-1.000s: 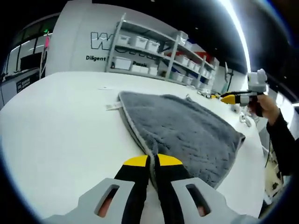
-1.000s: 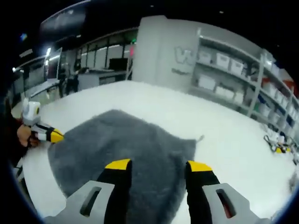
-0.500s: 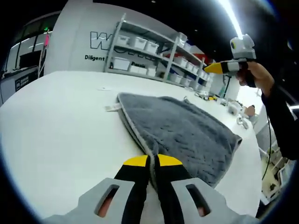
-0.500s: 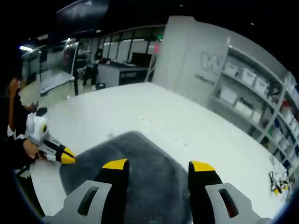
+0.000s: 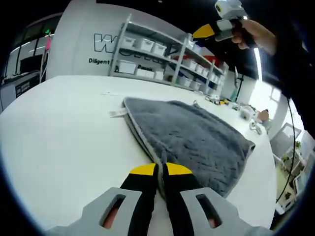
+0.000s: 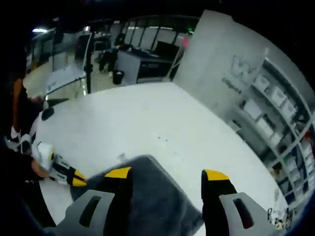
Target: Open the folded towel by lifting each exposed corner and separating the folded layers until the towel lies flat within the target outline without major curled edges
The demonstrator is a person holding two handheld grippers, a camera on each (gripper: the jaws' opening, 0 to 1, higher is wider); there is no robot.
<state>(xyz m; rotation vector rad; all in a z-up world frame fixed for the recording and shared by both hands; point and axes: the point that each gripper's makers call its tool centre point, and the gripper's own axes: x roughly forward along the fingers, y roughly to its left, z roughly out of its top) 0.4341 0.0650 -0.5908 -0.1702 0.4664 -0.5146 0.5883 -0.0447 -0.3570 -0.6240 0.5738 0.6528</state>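
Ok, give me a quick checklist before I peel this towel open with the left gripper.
1. Left gripper shut on the grey towel edge: ok.
2. Right gripper open and raised off the towel: ok.
3. Towel unfolded flat: not ok, doubled edge shows near the left jaws.
4. White table bare beside the towel for spreading: ok.
5. Only the top layer is pinched: cannot tell.
6. Target outline located: cannot tell, no marking visible on the table.
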